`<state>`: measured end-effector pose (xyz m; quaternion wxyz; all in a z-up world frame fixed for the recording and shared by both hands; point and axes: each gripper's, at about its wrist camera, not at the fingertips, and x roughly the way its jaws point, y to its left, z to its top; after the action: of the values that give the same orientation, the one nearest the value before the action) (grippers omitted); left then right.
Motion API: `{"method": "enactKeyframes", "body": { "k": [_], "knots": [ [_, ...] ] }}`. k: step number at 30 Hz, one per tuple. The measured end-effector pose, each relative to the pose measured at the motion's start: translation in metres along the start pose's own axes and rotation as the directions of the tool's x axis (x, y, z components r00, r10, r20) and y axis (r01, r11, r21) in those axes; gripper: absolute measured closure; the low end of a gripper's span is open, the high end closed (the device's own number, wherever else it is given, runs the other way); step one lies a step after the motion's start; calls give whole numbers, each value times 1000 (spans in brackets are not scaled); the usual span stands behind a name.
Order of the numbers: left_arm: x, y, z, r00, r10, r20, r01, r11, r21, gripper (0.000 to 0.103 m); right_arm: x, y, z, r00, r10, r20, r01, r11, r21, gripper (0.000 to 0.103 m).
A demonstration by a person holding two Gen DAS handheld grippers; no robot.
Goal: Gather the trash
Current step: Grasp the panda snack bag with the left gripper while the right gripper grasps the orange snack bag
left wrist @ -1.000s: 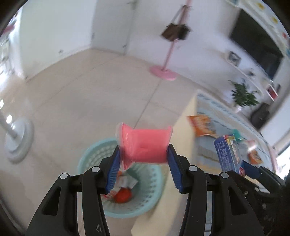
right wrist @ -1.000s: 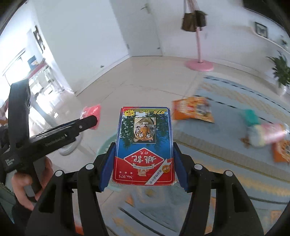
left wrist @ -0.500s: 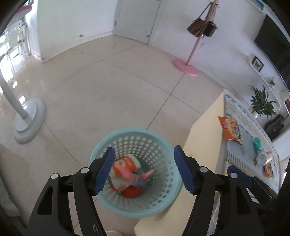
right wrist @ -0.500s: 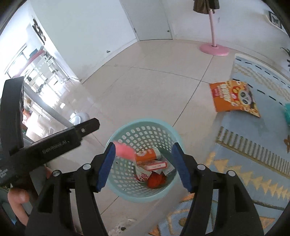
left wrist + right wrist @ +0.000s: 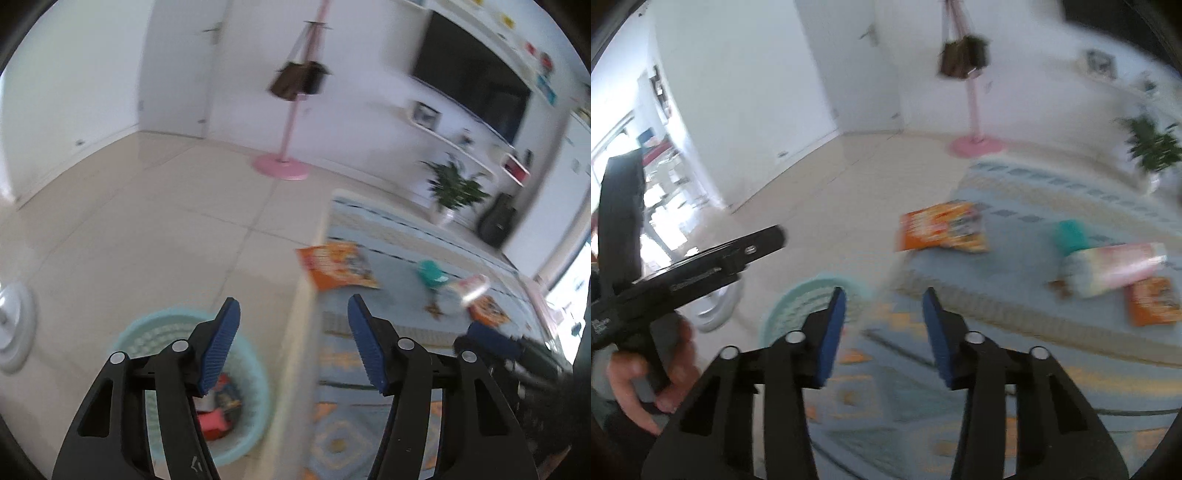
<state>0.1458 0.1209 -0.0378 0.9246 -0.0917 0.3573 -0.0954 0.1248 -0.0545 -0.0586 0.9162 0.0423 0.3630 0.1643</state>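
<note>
A light blue basket stands on the floor beside the table and holds red and blue wrappers; it also shows in the right wrist view. My left gripper is open and empty above the table edge. My right gripper is open and empty over the tablecloth. On the table lie an orange snack bag, also in the right wrist view, a teal cup, a pink-white bottle and a small orange packet.
The table carries a blue patterned cloth. A pink coat stand with a brown bag stands on the tiled floor. A white fan base is at the left. A potted plant stands by the far wall.
A second ago my left gripper held a pink wrapper and my right a blue box. Both were dropped into the basket. Both grippers have since swung right, towards the table.
</note>
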Motion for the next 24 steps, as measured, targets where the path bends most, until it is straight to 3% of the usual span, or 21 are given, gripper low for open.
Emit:
{"method": "enactKeyframes", "body": {
  "k": [5, 11, 19, 22, 24],
  "knots": [
    [33, -38, 6, 998, -56, -40, 57, 998, 30, 45, -34, -75, -13, 989, -135, 56, 131, 989, 63, 69],
    [96, -61, 21, 996, 27, -80, -20, 995, 94, 43, -43, -158, -36, 943, -327, 55, 323, 943, 83, 69],
    [173, -88, 23, 981, 102, -163, -67, 976, 207, 41, -31, -213, -72, 943, -334, -10, 331, 929, 167, 69],
    [192, -82, 24, 969, 77, -235, -32, 982, 186, 41, -33, -212, -70, 945, -327, 18, 320, 934, 161, 69],
    [199, -80, 24, 965, 70, -254, -21, 981, 192, 35, -31, -210, -70, 944, -329, 6, 324, 932, 159, 69]
  ]
}}
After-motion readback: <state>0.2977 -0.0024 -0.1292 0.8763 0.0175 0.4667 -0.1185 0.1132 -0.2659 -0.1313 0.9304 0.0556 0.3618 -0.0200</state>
